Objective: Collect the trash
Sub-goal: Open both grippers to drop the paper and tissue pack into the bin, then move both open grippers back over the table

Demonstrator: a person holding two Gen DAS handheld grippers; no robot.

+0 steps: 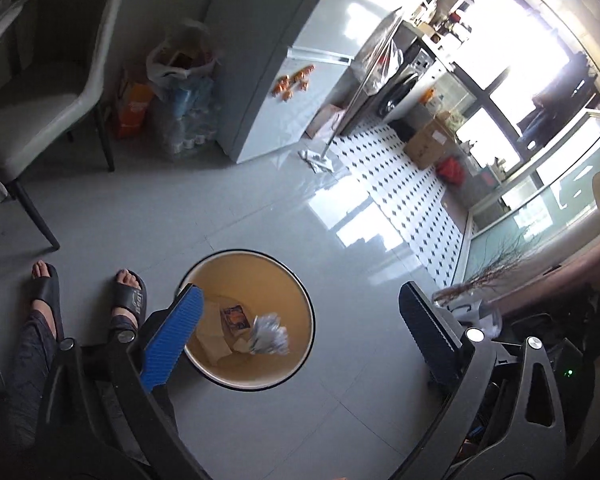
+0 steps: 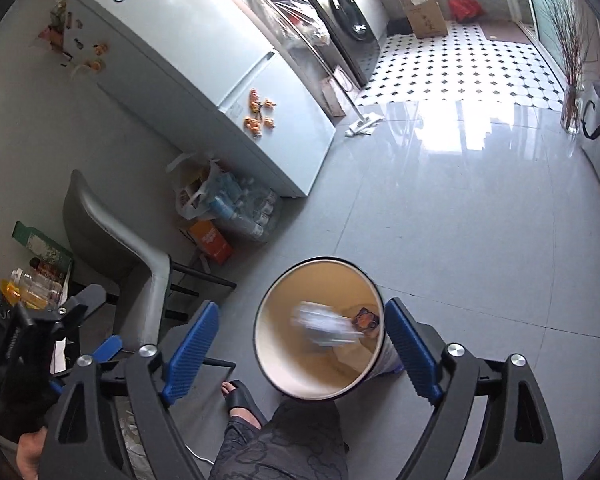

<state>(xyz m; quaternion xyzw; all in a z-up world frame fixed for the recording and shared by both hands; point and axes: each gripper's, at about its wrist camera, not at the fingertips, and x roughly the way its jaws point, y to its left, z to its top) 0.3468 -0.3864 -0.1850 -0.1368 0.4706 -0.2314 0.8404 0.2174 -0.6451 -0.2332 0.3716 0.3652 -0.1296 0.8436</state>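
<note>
Jaws, left: wide apart and holding nothing; I read the left gripper (image 1: 300, 328) as hanging over the floor with the bin partly framed between its fingers.
Jaws, right: also wide and empty; the right gripper (image 2: 300, 344) brackets the bin's mouth from directly above.
Task's thing: a pale crumpled wad of paper (image 2: 324, 322), blurred in both views, inside the round tan-lined trash bin (image 2: 268, 364) or dropping into it; I cannot tell which.
Other contents: a small printed wrapper (image 1: 233, 318) and flat brown paper lie on the bin's bottom.
Key relation: the wad sits below and ahead of both sets of jaws, down the bin's shaft. The bin's long axis is upright, so any reach goes straight down through the rim.
Nearer hand: my judgement is the right, since the rim sits centred between its fingers; the left is offset, with its blue pad (image 1: 172, 340) overlapping the rim's edge.
Left view only: my sandalled feet beside the bin, and the contents seen more sharply.
Right view only: the other gripper off to the side near the chair (image 2: 116, 240), and the bin's outer wall.
Progress, as I judge it: this piece looks delivered; more trash would have to be found elsewhere.
</note>
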